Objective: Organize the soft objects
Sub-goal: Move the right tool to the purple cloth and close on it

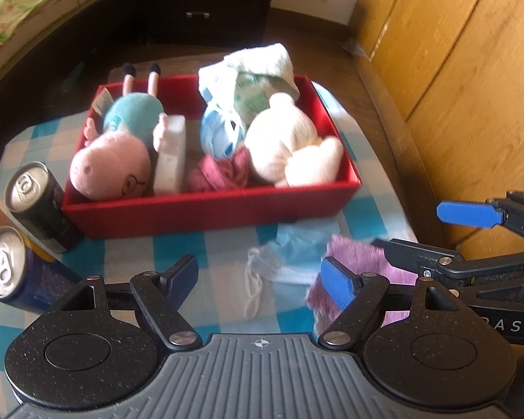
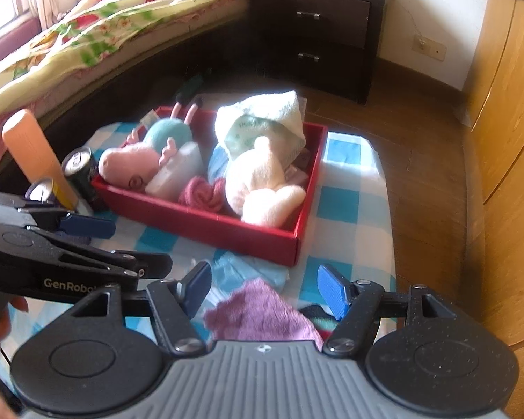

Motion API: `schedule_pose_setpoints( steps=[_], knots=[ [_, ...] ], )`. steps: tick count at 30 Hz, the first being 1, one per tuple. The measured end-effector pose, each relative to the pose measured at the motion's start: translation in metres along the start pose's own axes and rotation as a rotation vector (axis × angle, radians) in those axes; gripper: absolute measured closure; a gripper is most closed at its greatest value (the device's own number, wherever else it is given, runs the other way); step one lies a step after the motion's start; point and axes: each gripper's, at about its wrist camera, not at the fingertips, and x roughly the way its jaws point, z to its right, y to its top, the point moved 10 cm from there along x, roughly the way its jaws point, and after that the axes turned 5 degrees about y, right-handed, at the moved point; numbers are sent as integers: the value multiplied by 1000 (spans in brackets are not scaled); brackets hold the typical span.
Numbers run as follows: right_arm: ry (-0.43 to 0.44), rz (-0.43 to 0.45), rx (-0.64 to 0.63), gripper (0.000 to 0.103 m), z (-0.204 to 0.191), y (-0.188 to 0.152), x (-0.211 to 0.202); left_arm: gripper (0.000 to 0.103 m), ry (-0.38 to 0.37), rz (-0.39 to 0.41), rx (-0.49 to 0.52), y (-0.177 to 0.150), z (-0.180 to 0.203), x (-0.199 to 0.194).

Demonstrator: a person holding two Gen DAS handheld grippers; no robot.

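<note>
A red box (image 1: pixel 206 209) (image 2: pixel 206 223) on a blue-checked cloth holds a pink pig plush (image 1: pixel 111 164) (image 2: pixel 129 164), a cream plush (image 1: pixel 290 146) (image 2: pixel 262 181), a white towel (image 1: pixel 262 59) (image 2: pixel 272 108), a pink knit piece (image 1: pixel 220 171) and a white block (image 1: pixel 171 153). A purple cloth (image 1: pixel 356 255) (image 2: pixel 262 310) and a light blue mask (image 1: pixel 297 248) (image 2: pixel 248 269) lie in front of the box. My left gripper (image 1: pixel 262 279) is open above the mask. My right gripper (image 2: pixel 265 289) is open over the purple cloth, and it shows in the left wrist view (image 1: pixel 433 230).
Two drink cans (image 1: pixel 38 202) (image 1: pixel 14 269) stand left of the box beside an orange cylinder (image 2: pixel 35 150). A bed (image 2: pixel 87 35), a dark nightstand (image 2: pixel 325 31) and a wooden wardrobe (image 1: pixel 454 52) surround the small table (image 2: pixel 356 237).
</note>
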Motion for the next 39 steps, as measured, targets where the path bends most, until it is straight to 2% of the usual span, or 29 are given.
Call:
schedule_pose_setpoints(
  steps=[10, 15, 24, 31, 34, 37, 39],
  knots=[
    [3, -72, -8, 53, 6, -38, 6, 25, -21, -61, 51, -25, 15, 9],
    [10, -112, 1, 53, 12, -51, 11, 24, -9, -85, 56, -31, 14, 16],
    [43, -140, 97, 53, 36, -55, 20, 24, -18, -97, 9, -26, 5, 20],
    [1, -164, 81, 53, 40, -57, 39, 24, -35, -100, -7, -25, 6, 21],
    [32, -197, 96, 53, 40, -58, 54, 24, -39, -104, -19, -26, 4, 21],
    [132, -231, 145, 86, 33, -63, 55, 24, -41, -95, -26, -24, 0, 18],
    [171, -193, 148, 93, 31, -59, 41, 23, -45, -85, -37, -22, -2, 14]
  ],
)
